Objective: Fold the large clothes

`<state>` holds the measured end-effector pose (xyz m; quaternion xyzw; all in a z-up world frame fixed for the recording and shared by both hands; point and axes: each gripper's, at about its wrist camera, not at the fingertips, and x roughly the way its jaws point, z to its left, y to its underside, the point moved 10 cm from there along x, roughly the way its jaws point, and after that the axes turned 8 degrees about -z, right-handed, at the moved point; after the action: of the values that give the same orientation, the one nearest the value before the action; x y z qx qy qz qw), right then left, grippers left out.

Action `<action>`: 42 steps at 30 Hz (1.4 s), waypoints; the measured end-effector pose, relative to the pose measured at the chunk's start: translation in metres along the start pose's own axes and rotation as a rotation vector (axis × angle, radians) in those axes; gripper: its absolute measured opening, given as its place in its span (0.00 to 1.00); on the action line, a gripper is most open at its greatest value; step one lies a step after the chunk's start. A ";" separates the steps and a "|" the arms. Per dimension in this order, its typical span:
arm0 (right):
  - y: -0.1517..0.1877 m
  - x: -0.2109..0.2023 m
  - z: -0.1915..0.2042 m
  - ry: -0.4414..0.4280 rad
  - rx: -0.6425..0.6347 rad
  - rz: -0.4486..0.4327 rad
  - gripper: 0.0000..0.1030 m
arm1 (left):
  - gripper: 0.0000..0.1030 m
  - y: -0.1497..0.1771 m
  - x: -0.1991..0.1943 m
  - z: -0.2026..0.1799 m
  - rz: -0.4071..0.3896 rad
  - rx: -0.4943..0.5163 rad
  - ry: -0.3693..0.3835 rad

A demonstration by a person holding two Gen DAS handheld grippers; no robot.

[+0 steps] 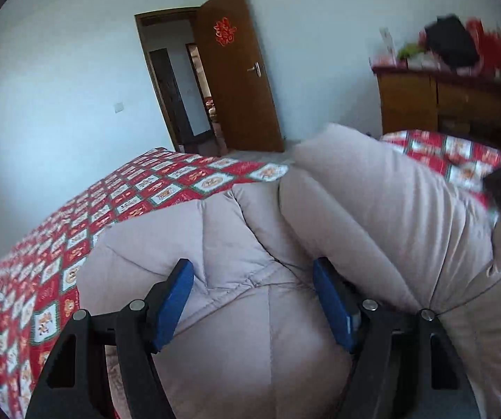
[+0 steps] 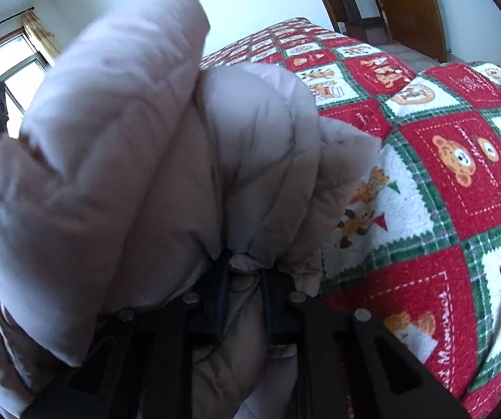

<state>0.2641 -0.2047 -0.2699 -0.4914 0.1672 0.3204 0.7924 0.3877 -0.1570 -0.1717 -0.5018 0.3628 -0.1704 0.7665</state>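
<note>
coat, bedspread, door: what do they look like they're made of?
Coat: matte beige woven shell, probably synthetic, over puffy fill; stitched channels bulge between seams. Bedspread: fuzzy printed fleece or terry by its nap; can't tell which. Door: brown wood or veneer, slight sheen, metal lever handle.

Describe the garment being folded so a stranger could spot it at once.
Find the bed with the red bear-print quilt. On it lies a puffy beige coat, stitched into padded panels. It is the only plain, pale thing on that busy pattern.
</note>
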 end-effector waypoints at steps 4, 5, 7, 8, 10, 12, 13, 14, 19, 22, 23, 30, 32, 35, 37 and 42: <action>-0.004 -0.004 -0.004 -0.003 0.039 -0.011 0.16 | 0.69 0.021 0.010 0.001 0.035 -0.005 -0.032; -0.005 -0.006 -0.005 -0.002 0.045 -0.017 0.18 | 0.69 0.022 0.011 -0.003 0.047 0.012 -0.041; -0.008 -0.016 -0.011 -0.002 0.083 -0.014 0.20 | 0.69 0.023 0.013 -0.010 0.061 0.062 -0.068; -0.011 -0.023 -0.014 0.002 0.103 -0.009 0.22 | 0.69 0.023 0.012 -0.012 0.057 0.082 -0.084; -0.024 -0.044 -0.017 0.011 0.110 -0.043 0.26 | 0.69 0.021 0.010 -0.013 0.048 0.095 -0.098; -0.042 -0.069 -0.015 0.002 0.108 -0.108 0.40 | 0.69 0.020 0.009 -0.013 0.044 0.097 -0.097; -0.055 -0.082 -0.010 -0.016 0.102 -0.150 0.50 | 0.69 0.020 0.010 -0.013 0.046 0.095 -0.095; -0.068 -0.091 -0.004 -0.032 0.089 -0.190 0.72 | 0.69 0.020 0.011 -0.013 0.047 0.096 -0.095; -0.097 -0.071 0.029 0.009 -0.060 -0.176 0.75 | 0.69 0.017 0.004 -0.006 0.018 0.099 -0.137; -0.085 -0.035 0.035 -0.023 -0.074 -0.071 0.37 | 0.70 0.016 -0.001 -0.005 0.012 0.098 -0.163; -0.080 -0.027 0.032 -0.007 -0.084 -0.051 0.35 | 0.70 0.016 -0.002 -0.004 0.013 0.100 -0.174; -0.039 -0.015 -0.006 0.156 -0.069 -0.010 0.27 | 0.77 0.010 -0.027 0.033 -0.032 -0.126 -0.156; -0.028 -0.019 -0.008 0.195 -0.076 -0.038 0.27 | 0.80 0.015 -0.033 0.064 -0.044 -0.256 -0.214; -0.021 -0.017 -0.012 0.192 -0.028 -0.059 0.27 | 0.84 0.046 -0.012 0.101 0.046 -0.506 -0.211; -0.023 -0.007 -0.009 0.204 -0.039 -0.058 0.27 | 0.86 0.056 0.003 0.104 0.099 -0.555 -0.177; -0.027 0.007 -0.011 0.195 0.008 -0.108 0.27 | 0.88 0.059 0.027 0.092 0.151 -0.408 -0.260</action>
<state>0.2883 -0.2201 -0.2610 -0.5255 0.2180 0.2273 0.7904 0.4668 -0.0885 -0.2128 -0.6352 0.3245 0.0301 0.7002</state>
